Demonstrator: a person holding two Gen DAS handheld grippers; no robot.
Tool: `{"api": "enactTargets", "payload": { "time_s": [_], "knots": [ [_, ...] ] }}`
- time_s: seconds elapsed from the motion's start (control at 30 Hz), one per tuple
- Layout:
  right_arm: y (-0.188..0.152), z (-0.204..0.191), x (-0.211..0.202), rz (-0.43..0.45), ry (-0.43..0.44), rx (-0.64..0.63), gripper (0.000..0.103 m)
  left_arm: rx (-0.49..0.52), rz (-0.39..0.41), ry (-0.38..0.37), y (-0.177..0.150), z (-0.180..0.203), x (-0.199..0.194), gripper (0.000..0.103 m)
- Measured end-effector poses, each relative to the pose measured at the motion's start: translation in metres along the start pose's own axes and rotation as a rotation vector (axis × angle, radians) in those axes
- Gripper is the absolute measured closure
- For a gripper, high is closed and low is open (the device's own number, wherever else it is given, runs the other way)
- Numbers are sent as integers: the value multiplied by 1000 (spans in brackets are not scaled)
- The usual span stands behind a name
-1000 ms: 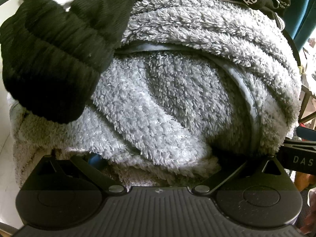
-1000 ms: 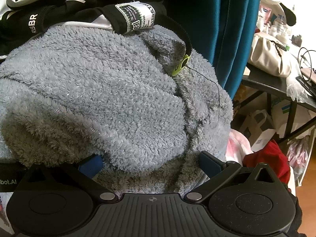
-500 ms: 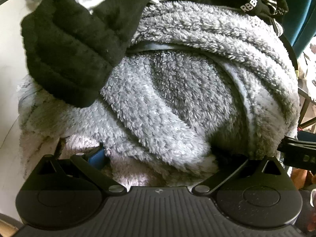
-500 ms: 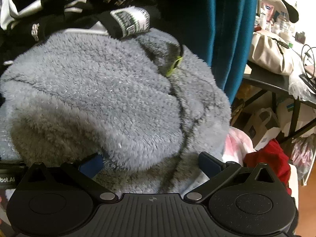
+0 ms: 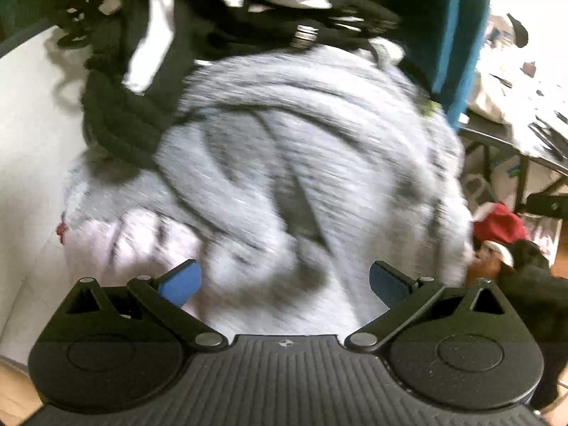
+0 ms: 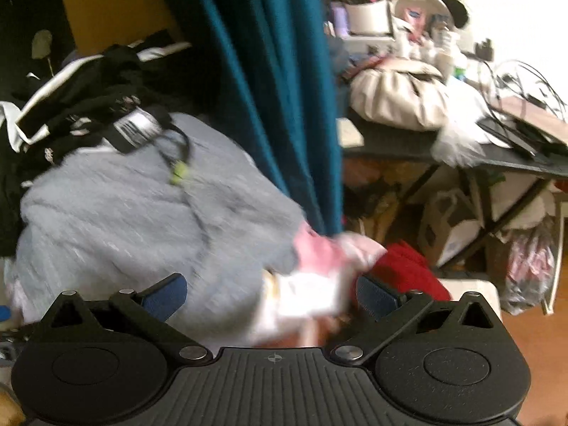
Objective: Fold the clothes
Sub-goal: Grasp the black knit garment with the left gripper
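A teal curtain (image 6: 280,81) hung down the middle of the room, with a mustard-yellow wall (image 6: 117,3) behind it. To the right stood a dark folding table (image 6: 419,143) on crossed legs, cluttered with a cream bag (image 6: 397,97) and cables. Bags sat beneath it on the orange wooden floor (image 6: 543,362). Bright light washed the far wall.

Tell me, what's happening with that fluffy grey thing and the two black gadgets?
A person is folding laundry with a handheld gripper in each hand. Both point at a bundled grey fleece garment lying on a white surface, with black clothes heaped behind it. The left gripper and the right gripper both have their fingers spread open, holding nothing. The pictures are blurred by motion. A teal curtain hangs beside the pile, and a cluttered table stands further right.
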State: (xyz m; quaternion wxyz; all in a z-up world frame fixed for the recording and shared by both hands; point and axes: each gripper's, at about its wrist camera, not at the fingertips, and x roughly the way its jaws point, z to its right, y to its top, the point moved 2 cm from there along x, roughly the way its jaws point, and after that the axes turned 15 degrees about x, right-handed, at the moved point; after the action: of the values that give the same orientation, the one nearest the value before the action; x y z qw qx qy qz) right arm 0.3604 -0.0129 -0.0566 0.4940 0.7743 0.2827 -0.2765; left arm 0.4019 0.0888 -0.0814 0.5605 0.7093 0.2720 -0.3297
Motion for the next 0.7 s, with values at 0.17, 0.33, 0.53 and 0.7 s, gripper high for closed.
{"api": "enactTargets", "payload": {
  "time_s": [0.17, 0.33, 0.53, 0.7],
  "knots": [
    [-14, 45, -12, -36, -33, -1, 1, 1, -59, -55, -21, 57, 17, 0],
    [-24, 85, -15, -64, -58, 8, 1, 10, -91, -123, -31, 107, 15, 0],
    [-27, 124, -15, -90, -78, 24, 1, 4, -162, -123, -55, 149, 31, 0],
    [-27, 146, -18, -109, -80, 17, 1, -83, -208, -97, -73, 159, 54, 0]
  ]
}}
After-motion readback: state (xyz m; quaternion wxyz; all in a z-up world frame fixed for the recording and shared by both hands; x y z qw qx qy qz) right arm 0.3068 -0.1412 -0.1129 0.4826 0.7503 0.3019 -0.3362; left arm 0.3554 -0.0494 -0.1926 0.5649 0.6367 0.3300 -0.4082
